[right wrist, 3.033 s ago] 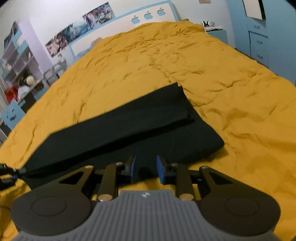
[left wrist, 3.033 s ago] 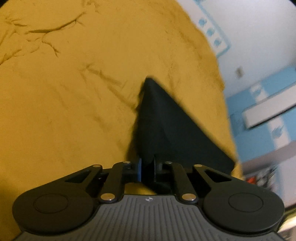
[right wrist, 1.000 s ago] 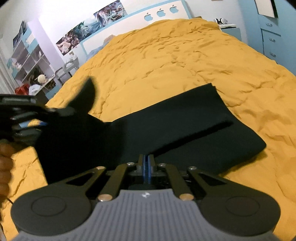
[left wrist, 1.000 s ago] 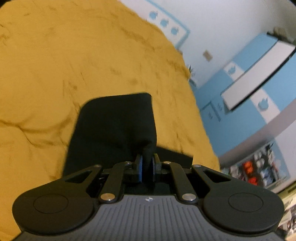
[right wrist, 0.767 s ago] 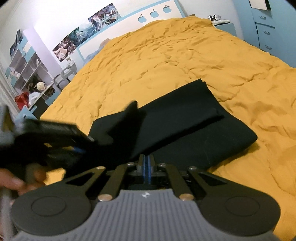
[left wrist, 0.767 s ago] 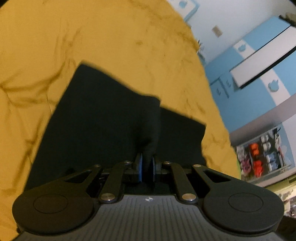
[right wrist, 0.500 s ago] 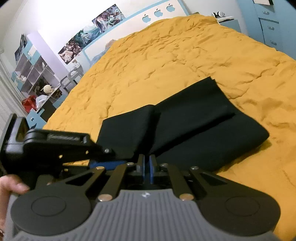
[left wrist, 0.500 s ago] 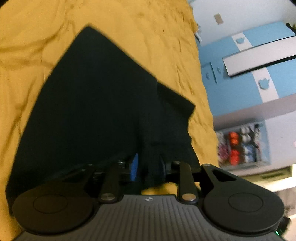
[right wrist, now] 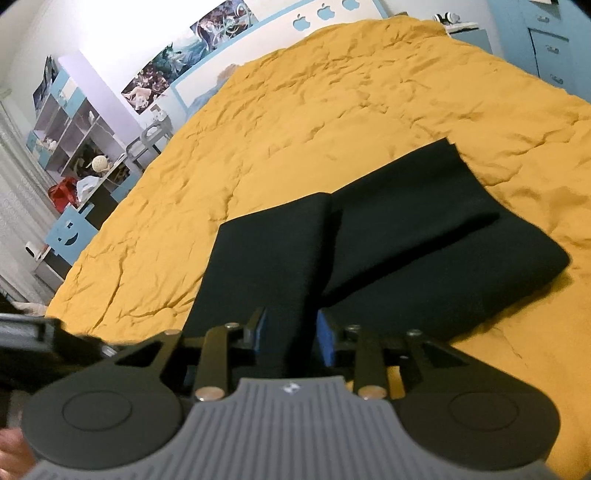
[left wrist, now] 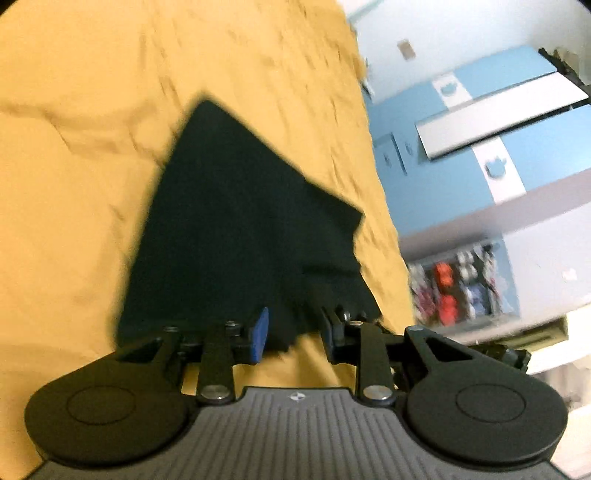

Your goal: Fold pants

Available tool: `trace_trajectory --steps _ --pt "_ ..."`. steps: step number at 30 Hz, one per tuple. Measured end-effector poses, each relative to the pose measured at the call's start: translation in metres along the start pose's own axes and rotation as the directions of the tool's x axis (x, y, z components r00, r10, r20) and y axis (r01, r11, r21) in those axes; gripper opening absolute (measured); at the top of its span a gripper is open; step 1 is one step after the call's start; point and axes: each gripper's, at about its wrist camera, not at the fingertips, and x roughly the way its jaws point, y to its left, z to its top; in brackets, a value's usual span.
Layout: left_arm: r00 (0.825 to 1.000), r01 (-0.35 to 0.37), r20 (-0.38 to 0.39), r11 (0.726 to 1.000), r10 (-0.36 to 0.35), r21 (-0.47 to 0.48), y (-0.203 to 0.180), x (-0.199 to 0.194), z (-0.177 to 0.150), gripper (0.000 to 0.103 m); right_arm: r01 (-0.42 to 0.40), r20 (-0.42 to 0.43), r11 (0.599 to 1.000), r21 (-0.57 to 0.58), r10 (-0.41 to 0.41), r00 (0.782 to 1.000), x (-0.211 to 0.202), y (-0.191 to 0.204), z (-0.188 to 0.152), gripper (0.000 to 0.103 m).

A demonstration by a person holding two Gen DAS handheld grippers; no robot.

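Note:
The black pants (right wrist: 369, 236) lie folded on the yellow bedspread (right wrist: 332, 110), their left part laid over the rest. In the left wrist view the pants (left wrist: 236, 229) show as a dark wedge just ahead of the fingers. My left gripper (left wrist: 293, 330) is open, with the near edge of the cloth lying loose between its jaws. My right gripper (right wrist: 290, 330) is open at the near edge of the folded layer, with cloth between its jaws. The left gripper's body shows at the left edge of the right wrist view (right wrist: 37, 332).
The bedspread (left wrist: 92, 147) is wrinkled all around the pants. A white headboard with apple shapes (right wrist: 325, 14) stands at the far end. Shelves with clutter (right wrist: 74, 147) are on the left. Blue cabinets (left wrist: 498, 147) stand to the right of the bed.
Both grippers carried the left end of the pants over onto the rest, then opened and let the cloth go. The pants now lie folded shorter.

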Motion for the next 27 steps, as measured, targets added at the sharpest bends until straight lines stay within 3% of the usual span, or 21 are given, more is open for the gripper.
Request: trace_trajectory --steps 6,10,15,21,27 --pt "0.993 -0.040 0.106 0.998 0.046 -0.050 0.023 -0.039 0.011 0.036 0.019 -0.028 1.000 0.001 -0.019 0.999 0.033 -0.002 0.011 0.022" --pt "0.987 -0.063 0.139 0.994 0.074 -0.086 0.039 -0.051 0.012 0.036 0.023 -0.061 1.000 0.003 -0.022 0.998 0.050 -0.002 0.017 0.014" --pt "0.980 -0.068 0.180 0.992 0.086 -0.104 0.047 -0.064 0.016 0.036 0.019 -0.055 1.000 -0.023 -0.021 0.998 0.044 0.010 0.027 0.004" --pt "0.971 -0.078 0.220 0.993 0.095 -0.085 0.045 -0.069 0.025 0.036 -0.043 -0.074 0.992 -0.116 0.035 0.997 0.018 0.046 0.080 0.003" --pt "0.972 -0.062 0.224 0.997 0.071 -0.045 0.035 -0.057 0.034 0.036 -0.044 -0.084 0.979 -0.200 0.027 0.996 -0.019 0.058 0.141 0.003"
